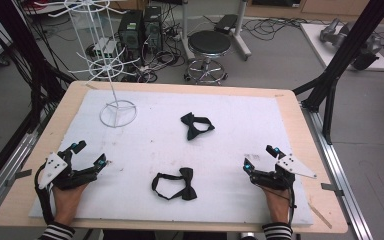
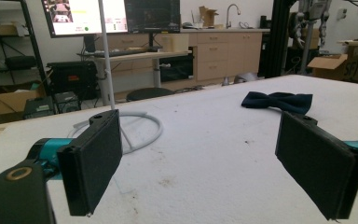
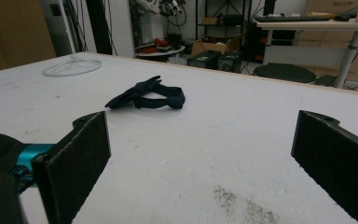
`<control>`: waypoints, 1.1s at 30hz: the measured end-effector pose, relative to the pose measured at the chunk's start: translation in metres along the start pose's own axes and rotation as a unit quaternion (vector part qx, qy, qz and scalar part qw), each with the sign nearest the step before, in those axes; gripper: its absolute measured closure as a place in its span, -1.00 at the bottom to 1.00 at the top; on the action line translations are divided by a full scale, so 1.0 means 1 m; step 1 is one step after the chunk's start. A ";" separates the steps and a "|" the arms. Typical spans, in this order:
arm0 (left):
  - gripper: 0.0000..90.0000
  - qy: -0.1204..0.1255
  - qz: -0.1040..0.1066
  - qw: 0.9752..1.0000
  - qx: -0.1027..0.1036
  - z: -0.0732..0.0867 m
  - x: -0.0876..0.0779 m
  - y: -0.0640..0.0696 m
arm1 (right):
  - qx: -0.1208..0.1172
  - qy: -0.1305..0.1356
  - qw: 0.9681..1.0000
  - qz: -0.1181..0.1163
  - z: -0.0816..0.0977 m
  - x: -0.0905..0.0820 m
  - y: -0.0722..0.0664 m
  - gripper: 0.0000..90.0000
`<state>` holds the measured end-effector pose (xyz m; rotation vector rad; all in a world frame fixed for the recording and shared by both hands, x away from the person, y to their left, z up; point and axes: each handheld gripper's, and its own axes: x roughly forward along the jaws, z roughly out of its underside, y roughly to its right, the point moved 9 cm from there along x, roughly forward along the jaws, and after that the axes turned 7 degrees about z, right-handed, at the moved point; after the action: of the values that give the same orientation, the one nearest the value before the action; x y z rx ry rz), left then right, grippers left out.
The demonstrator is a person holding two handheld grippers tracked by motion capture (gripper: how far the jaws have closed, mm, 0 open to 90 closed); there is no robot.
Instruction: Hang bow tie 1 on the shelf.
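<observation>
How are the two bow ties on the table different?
The near bow tie has its strap spread out in an open loop; the far bow tie lies bunched up, no loop showing. The near one sits between the two grippers, the far one mid-table, closer to the white stand. Both are dark and untouched.

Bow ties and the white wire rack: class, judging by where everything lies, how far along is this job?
Nothing looks done: the near bow tie and the far bow tie both lie flat on the white mat, and the wire rack has bare hooks. Nothing is in hand: the left claw and right claw rest open on the mat. If the ties belong on the rack, both are left.
</observation>
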<state>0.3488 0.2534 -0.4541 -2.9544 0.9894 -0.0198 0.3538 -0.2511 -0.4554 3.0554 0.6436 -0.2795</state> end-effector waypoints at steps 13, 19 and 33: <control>-0.66 0.002 -0.003 1.000 0.001 0.000 0.000 0.000 | -0.033 -0.025 0.998 -0.040 -0.048 0.020 -0.011 -0.92; -0.67 0.002 -0.003 1.000 0.001 0.000 0.000 0.000 | -0.046 -0.054 0.996 -0.059 -0.064 0.034 -0.020 -0.92; -0.67 0.004 -0.005 1.000 0.000 0.000 -0.001 0.000 | -0.057 -0.122 0.987 -0.091 -0.084 0.074 -0.035 -0.91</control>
<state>0.3485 0.2541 -0.4537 -2.9614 0.9756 -0.0308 0.4213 -0.1857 -0.3849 2.7952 0.8872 -0.5859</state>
